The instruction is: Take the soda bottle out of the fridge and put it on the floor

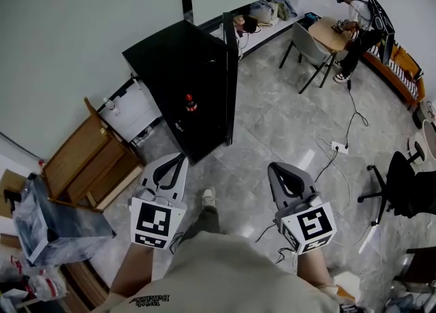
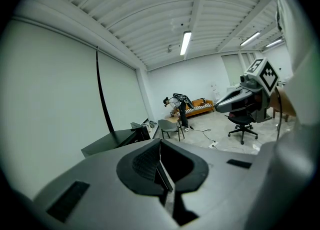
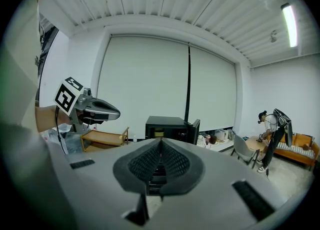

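Observation:
A black fridge (image 1: 178,76) stands on the grey tiled floor ahead, its door (image 1: 230,76) swung open to the right. Inside it a dark soda bottle (image 1: 191,103) with a red cap stands upright. My left gripper (image 1: 178,159) and right gripper (image 1: 278,167) are held side by side in front of me, well short of the fridge. Both are shut with nothing between the pads. In the right gripper view the fridge (image 3: 167,126) sits beyond the closed right gripper (image 3: 160,140). The left gripper view looks past the closed left gripper (image 2: 160,141) over the fridge top (image 2: 112,143).
A wooden cabinet (image 1: 88,161) and a white box (image 1: 133,110) stand left of the fridge. Back right are a grey chair (image 1: 308,44), a round table (image 1: 329,32) and a person (image 1: 357,22). A power strip (image 1: 338,146) with cables lies on the floor near a black office chair (image 1: 402,182).

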{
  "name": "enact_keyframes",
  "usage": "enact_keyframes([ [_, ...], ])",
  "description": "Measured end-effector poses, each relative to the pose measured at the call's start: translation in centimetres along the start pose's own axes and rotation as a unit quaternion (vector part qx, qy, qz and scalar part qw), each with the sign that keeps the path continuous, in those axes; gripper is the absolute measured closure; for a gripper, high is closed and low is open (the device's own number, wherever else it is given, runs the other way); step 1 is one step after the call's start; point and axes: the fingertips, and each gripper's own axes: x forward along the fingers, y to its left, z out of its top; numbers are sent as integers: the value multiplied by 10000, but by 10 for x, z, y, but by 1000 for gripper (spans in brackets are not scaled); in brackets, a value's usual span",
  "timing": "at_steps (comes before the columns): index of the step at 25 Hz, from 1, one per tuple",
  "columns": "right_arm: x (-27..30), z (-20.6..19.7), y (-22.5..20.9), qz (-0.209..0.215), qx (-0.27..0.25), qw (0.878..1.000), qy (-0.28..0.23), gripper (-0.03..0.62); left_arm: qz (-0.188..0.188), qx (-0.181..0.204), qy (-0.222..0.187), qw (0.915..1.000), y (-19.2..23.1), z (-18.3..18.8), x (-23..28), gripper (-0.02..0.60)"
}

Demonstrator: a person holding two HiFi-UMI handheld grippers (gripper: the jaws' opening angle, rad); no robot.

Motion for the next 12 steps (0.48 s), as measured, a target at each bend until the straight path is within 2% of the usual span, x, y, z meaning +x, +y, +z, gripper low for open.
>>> enact_keyframes([
  [3, 22, 0, -7, 34, 22, 9999, 112, 597, -62, -36, 85, 9999, 10, -6, 20, 575],
  [7, 55, -2, -14, 47, 7, 9984, 565, 597, -124, -63, 156, 9998, 30, -14, 47, 575],
  [12, 108, 7, -23, 78, 14, 9983, 582, 597, -258, -82, 214, 9994, 66, -24, 85, 575],
])
